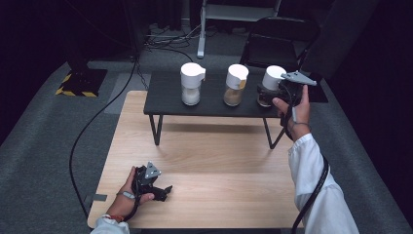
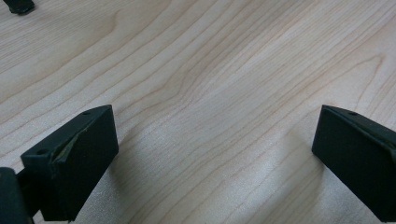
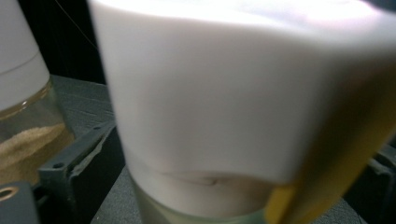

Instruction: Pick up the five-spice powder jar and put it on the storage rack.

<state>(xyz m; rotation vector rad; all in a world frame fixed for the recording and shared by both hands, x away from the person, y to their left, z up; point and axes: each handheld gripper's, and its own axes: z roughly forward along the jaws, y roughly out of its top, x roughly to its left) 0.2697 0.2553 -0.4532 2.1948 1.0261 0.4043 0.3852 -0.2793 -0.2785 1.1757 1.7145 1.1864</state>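
We have 3 jars standing in a row on the dark shelf (image 1: pixel 214 105). Our right gripper (image 1: pixel 277 90) stands open around the right jar (image 1: pixel 269 85), pads apparently off it, so it looks set down; our left gripper (image 1: pixel 163 191) rests open and empty on the wooden table (image 1: pixel 219 161).

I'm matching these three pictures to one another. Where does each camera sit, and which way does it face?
High view: above the person's side, looking forward and down on the wooden table; forearms and both grippers show.
Left gripper view: on the left gripper, close over the wood; open jaws.
Right gripper view: on the right gripper, jaws around the right jar.
Shared: that jar, and the middle jar.
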